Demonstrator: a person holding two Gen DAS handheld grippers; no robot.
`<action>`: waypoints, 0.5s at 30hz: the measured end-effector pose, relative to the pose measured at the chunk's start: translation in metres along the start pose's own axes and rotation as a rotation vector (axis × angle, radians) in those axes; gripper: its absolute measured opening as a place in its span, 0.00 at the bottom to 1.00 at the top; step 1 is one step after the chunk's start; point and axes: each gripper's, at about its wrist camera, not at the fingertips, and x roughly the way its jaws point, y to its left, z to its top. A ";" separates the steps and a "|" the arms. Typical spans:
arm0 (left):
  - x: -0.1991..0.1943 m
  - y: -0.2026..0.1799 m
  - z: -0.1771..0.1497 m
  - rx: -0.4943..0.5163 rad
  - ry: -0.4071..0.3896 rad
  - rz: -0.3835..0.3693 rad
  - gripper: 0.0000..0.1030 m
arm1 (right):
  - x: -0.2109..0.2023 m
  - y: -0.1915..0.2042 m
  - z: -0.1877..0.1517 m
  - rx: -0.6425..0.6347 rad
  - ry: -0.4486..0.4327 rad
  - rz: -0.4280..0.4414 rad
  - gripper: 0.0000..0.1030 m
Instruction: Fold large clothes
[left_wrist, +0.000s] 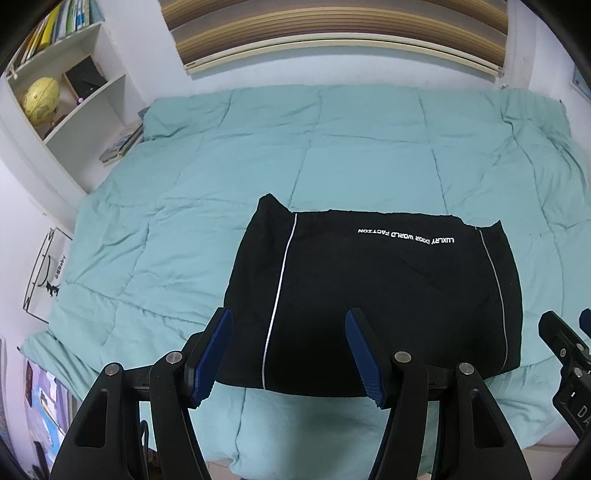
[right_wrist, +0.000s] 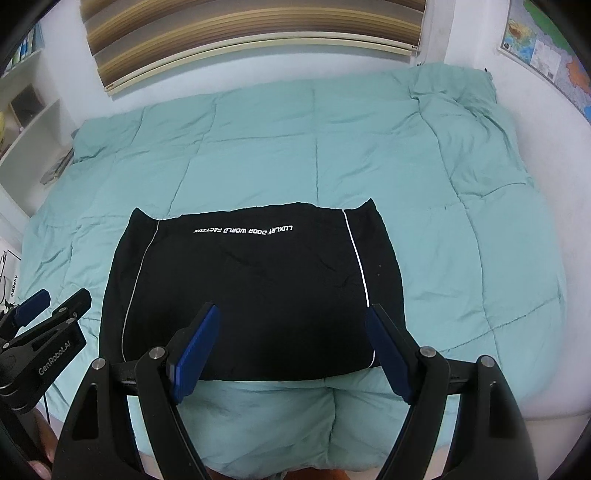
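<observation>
A black garment (left_wrist: 384, 295) with thin white piping and white lettering lies folded into a rectangle on the teal quilt (left_wrist: 207, 206), near the bed's front edge. My left gripper (left_wrist: 290, 354) hovers open above the garment's near left part, with nothing pressed between its blue pads. In the right wrist view the same garment (right_wrist: 251, 291) fills the middle. My right gripper (right_wrist: 293, 350) stands open over its near right edge, holding nothing. The other gripper shows at the frame edge in each view: the right one (left_wrist: 565, 343) and the left one (right_wrist: 51, 306).
The quilt (right_wrist: 369, 140) covers the whole bed, with a striped headboard (left_wrist: 332, 33) behind. White shelves (left_wrist: 66, 92) with books and a yellow globe stand at the left. A map (right_wrist: 546, 48) hangs on the right wall.
</observation>
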 end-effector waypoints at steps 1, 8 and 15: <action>0.000 0.000 0.000 -0.001 0.000 0.002 0.63 | 0.001 0.000 0.000 0.002 0.005 0.004 0.80; 0.001 0.002 -0.003 0.006 0.008 0.001 0.63 | 0.005 0.003 -0.002 -0.004 0.025 0.016 0.80; 0.002 0.003 -0.004 0.015 0.017 -0.014 0.63 | 0.005 0.009 -0.006 -0.007 0.029 0.020 0.80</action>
